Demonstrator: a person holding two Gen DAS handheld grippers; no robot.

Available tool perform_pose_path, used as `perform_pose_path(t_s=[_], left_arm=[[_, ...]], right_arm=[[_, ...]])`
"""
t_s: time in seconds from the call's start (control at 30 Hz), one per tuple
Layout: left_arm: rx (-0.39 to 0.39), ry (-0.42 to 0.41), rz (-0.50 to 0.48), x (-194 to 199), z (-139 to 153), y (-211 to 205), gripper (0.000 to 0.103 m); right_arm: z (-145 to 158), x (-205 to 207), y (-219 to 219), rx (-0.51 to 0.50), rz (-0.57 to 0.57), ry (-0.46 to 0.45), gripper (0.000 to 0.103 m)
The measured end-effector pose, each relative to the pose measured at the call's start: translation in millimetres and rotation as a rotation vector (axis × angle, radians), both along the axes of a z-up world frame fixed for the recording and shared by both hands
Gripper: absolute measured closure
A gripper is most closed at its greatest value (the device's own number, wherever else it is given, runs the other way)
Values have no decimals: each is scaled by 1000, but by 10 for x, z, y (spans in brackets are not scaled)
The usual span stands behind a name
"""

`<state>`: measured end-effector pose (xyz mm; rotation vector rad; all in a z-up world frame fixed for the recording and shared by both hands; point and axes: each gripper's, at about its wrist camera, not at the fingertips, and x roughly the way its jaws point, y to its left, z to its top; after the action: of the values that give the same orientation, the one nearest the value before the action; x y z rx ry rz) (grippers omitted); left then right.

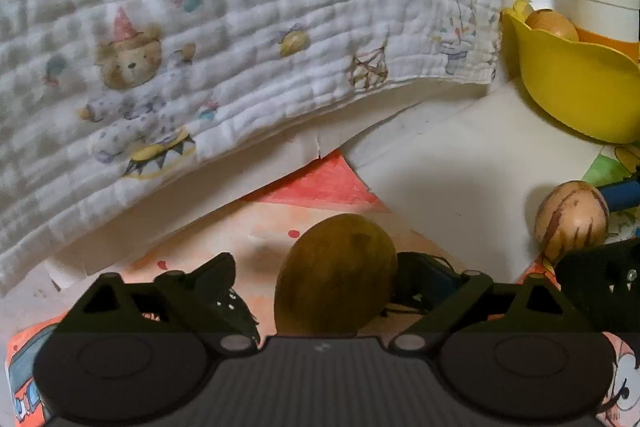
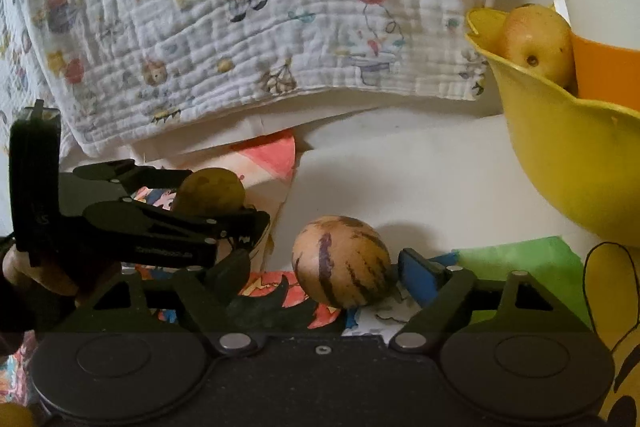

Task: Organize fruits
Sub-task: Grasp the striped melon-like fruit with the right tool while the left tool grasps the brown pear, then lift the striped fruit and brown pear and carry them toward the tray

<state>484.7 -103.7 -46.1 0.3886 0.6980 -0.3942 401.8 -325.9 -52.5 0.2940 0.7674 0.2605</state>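
Note:
A brown kiwi-like fruit (image 1: pixel 336 275) stands on the drawing-covered table between the fingers of my left gripper (image 1: pixel 320 279), which is open around it with gaps at both sides; it also shows in the right wrist view (image 2: pixel 210 193). A tan fruit with purple stripes (image 2: pixel 342 261) lies between the fingers of my right gripper (image 2: pixel 324 267), which is open; it also shows in the left wrist view (image 1: pixel 572 221). A yellow bowl (image 2: pixel 560 155) at the right holds a yellow-red fruit (image 2: pixel 538 43).
A quilted white blanket with bear prints (image 1: pixel 240 27) hangs across the back. A white and orange container (image 2: pixel 604 27) stands behind the bowl. Coloured drawings (image 1: pixel 320 187) and white paper cover the table. My left gripper's body (image 2: pixel 140 227) sits left of the striped fruit.

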Motion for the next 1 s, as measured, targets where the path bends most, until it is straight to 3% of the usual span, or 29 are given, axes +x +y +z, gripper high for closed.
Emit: perform_pose_path(t_s=[0.27,0.37,0.47,0.63,1.0], left_arm=[[-36,11,-28,8,-46,-85,31],[-20,-3,-20,-21,-54,-116,33],[11,-19,3,-51,-52,-137,44],[8,-13,42,-160,-35,-114,44],[-87,92,154,-537,201,51,44]], right_arm=[[-1,-21,53,-81,-20,-17,42],[-6,-19,91,-120,-13,-26,44],[-14,-32,185,-185,2,-46,45],[-17,-48,349,-288,23,-67,48],[-11,-58,377,-306,25,-86,51]])
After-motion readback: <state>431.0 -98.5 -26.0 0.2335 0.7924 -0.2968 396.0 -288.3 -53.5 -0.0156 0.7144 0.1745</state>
